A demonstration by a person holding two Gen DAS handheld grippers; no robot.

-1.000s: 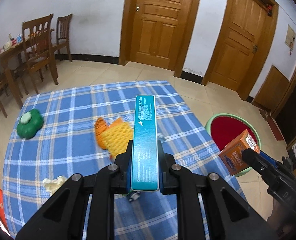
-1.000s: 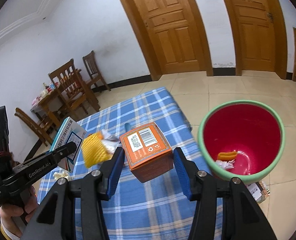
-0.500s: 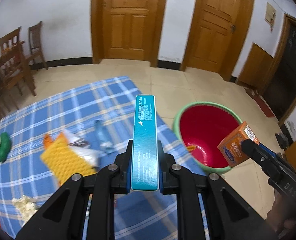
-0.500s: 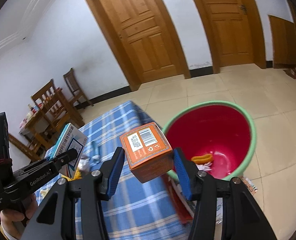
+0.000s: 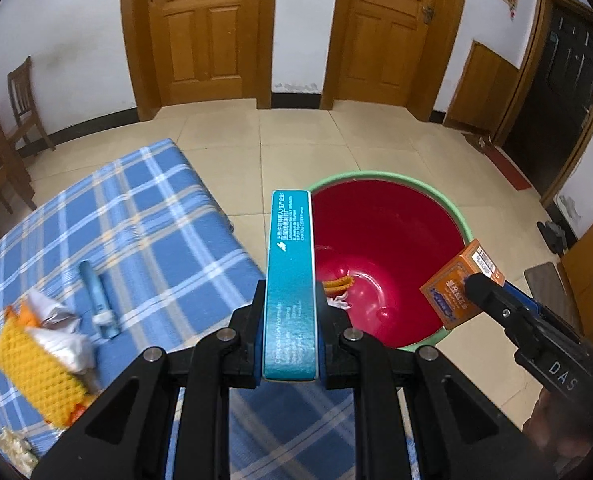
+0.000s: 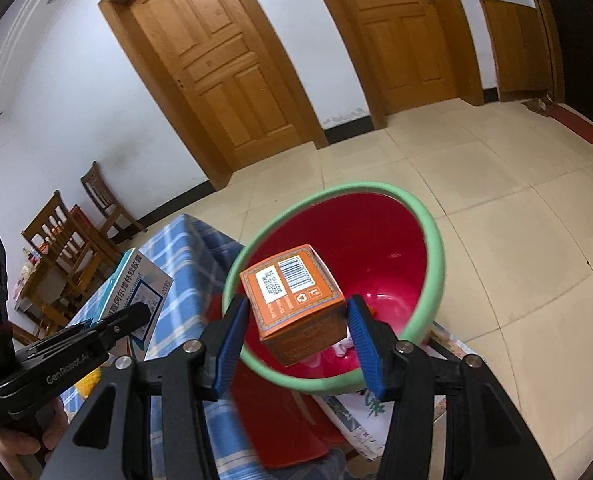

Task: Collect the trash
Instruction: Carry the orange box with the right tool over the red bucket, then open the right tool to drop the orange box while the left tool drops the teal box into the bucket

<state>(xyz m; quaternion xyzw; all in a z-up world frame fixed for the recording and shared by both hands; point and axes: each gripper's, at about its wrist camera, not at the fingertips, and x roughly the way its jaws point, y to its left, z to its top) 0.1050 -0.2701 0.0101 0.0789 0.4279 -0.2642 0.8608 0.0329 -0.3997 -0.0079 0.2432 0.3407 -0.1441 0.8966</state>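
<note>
My left gripper (image 5: pixel 290 312) is shut on a slim teal box (image 5: pixel 291 280), held edge-up by the near left rim of the red bucket (image 5: pixel 384 256). My right gripper (image 6: pixel 296 320) is shut on an orange carton (image 6: pixel 292 300) with a barcode on top, held above the red bucket (image 6: pixel 380 248) with its green rim. In the left wrist view the orange carton (image 5: pixel 460 284) hangs over the bucket's right rim. The right wrist view shows the teal box (image 6: pixel 136 288) at the left. Orange and white scraps (image 5: pixel 338 288) lie at the bucket's bottom.
A blue plaid tablecloth (image 5: pixel 136 216) carries a blue tube (image 5: pixel 96 300), a yellow mesh sleeve (image 5: pixel 36 368), crumpled foil wrappers (image 5: pixel 56 332) and a white scrap (image 5: pixel 12 448). Wooden chairs (image 6: pixel 72 248) stand at the left wall. Two wooden doors (image 5: pixel 204 28) and tiled floor (image 5: pixel 376 140) lie beyond the bucket.
Both grippers have swung right from over the table to the bucket, each keeping its box. The bucket now fills the middle of both views and the green toy has left the view.
</note>
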